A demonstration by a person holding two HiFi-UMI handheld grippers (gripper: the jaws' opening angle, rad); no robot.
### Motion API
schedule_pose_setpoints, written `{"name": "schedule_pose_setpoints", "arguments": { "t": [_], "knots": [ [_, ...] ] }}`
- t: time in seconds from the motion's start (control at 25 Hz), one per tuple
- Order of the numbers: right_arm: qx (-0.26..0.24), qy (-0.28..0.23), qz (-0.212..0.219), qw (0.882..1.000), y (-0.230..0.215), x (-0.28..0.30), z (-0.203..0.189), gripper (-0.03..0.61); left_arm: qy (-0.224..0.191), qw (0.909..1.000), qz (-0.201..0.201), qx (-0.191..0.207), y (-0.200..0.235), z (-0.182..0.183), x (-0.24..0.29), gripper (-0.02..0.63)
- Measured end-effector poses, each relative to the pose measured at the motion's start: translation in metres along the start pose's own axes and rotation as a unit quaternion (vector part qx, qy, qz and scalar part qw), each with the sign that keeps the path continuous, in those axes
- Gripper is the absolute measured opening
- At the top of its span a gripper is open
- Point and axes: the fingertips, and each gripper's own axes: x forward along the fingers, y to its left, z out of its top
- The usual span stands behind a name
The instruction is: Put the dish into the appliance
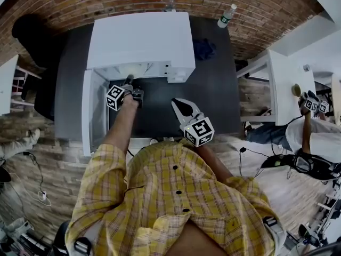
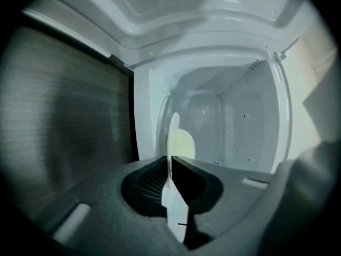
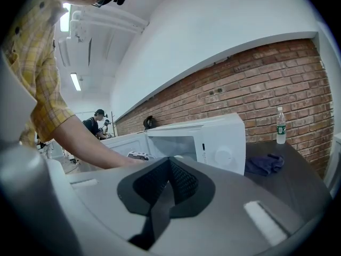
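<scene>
A white microwave (image 1: 141,41) stands on the dark table (image 1: 213,100) with its door (image 1: 90,111) swung open to the left. My left gripper (image 1: 130,81) reaches into the opening and is shut on the rim of a pale dish (image 2: 180,143). The dish is seen edge-on and extends into the white cavity (image 2: 234,121). From above, the dish (image 1: 136,71) shows just inside the opening. My right gripper (image 1: 178,105) hangs shut and empty over the table in front of the microwave (image 3: 224,137), apart from it.
A blue cloth (image 1: 204,48) lies on the table to the right of the microwave. Two water bottles (image 1: 226,16) (image 1: 170,1) stand by the brick wall. A white table (image 1: 282,84) and another person holding grippers (image 1: 311,121) are at the far right.
</scene>
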Motion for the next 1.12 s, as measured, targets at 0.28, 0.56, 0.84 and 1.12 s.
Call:
{"name": "schedule_pose_setpoints", "arguments": {
  "t": [0.28,0.56,0.84,1.12],
  "knots": [
    [0.000,0.000,0.002,1.000,0.000,0.001,-0.002,0.003,0.004,0.9998,-0.021,-0.006,-0.007,-0.003,-0.003,0.095],
    [-0.002,0.001,0.014,1.000,0.010,0.005,-0.002,0.003,0.012,0.9998,-0.015,0.004,-0.006,-0.006,-0.016,0.101],
    [0.001,-0.001,0.012,1.000,0.013,0.007,-0.003,0.003,0.021,0.9993,-0.030,-0.002,-0.009,-0.019,-0.033,0.101],
    [0.003,-0.003,0.013,1.000,0.017,0.007,-0.003,0.003,0.027,0.9987,-0.040,0.018,-0.017,-0.027,-0.056,0.100]
  ]
}}
